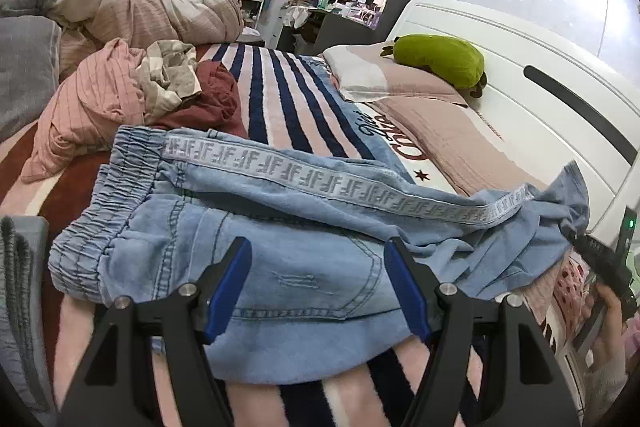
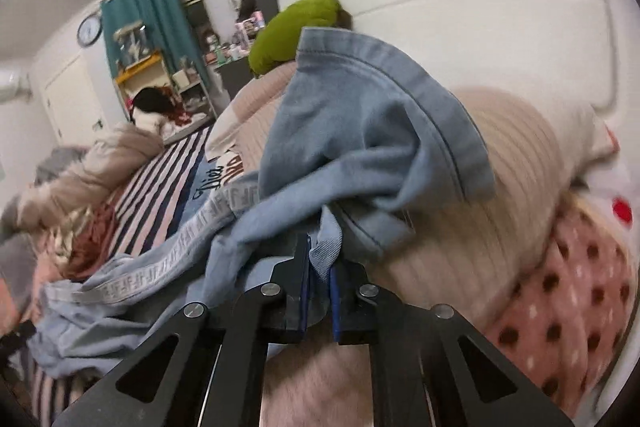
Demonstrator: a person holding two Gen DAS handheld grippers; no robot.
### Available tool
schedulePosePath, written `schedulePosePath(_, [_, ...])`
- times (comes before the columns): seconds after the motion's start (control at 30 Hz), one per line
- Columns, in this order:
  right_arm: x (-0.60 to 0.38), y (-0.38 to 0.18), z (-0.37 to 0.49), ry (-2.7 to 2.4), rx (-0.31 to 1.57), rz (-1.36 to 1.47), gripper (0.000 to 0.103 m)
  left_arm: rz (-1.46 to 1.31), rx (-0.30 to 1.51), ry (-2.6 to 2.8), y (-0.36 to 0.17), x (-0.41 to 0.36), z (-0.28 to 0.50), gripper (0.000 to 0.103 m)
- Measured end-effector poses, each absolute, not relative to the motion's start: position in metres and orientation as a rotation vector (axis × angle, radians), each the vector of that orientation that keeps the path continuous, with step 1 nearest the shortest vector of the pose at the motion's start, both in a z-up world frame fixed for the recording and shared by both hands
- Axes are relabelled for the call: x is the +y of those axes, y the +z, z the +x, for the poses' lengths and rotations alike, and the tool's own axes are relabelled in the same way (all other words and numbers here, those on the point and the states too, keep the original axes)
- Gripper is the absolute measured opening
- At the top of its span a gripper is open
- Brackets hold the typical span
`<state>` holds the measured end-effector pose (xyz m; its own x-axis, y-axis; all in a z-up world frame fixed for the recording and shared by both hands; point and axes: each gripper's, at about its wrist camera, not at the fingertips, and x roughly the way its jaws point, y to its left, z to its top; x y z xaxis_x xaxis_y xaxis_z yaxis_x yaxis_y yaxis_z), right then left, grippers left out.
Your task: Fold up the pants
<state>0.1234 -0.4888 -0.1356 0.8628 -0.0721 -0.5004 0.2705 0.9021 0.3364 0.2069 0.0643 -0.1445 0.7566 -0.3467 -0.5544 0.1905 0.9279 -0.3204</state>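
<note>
Light blue denim pants (image 1: 280, 227) with a grey lettered side stripe (image 1: 320, 183) lie across the striped bedspread (image 1: 280, 95), elastic waistband (image 1: 100, 227) to the left. My left gripper (image 1: 318, 263) stands open just over the seat of the pants, its blue pads wide apart and nothing pinched between them. At the right edge, my right gripper (image 1: 576, 239) holds the leg end slightly lifted. In the right wrist view that gripper (image 2: 320, 259) is shut on a fold of the pants (image 2: 360, 131) near the hem (image 2: 420, 99), which bunches up above the jaws.
A pile of pink, checked and maroon clothes (image 1: 120, 95) lies behind the waistband. A green plush (image 1: 436, 57) rests on pillows (image 1: 420, 95) against the white headboard (image 1: 540, 67). A polka-dot pillow (image 2: 560, 291) is at right. A rolled quilt (image 1: 140, 11) lies at the far left.
</note>
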Motion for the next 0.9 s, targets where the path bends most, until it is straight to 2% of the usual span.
schedulePosePath(0.17, [-0.491,-0.153,0.094,-0.203,0.518,0.485,0.003,-0.242,0.647,-0.304,-0.140,0.064,0.203,0.065])
schedulePosePath(0.27, [-0.494,-0.153,0.094,-0.185,0.549,0.450,0.014,-0.240,0.647,-0.308,-0.140,0.062,0.203,0.065])
schedulePosePath(0.33, [-0.501,-0.145,0.090,-0.209,0.516,0.446,0.050,-0.241,0.645,-0.307,-0.140,0.062,0.203,0.065])
schedulePosePath(0.37, [-0.504,-0.139,0.090,-0.235,0.501,0.419,0.056,-0.241,0.644,-0.305,-0.140,0.062,0.203,0.065])
schedulePosePath(0.77, [-0.541,-0.088,0.154,-0.380,0.533,0.130,0.057,-0.226,0.652,-0.277,-0.142,0.062,0.212,0.065])
schedulePosePath(0.9, [-0.535,-0.080,0.159,-0.328,0.559,0.160,0.057,-0.224,0.670,-0.253,-0.149,0.064,0.217,0.065])
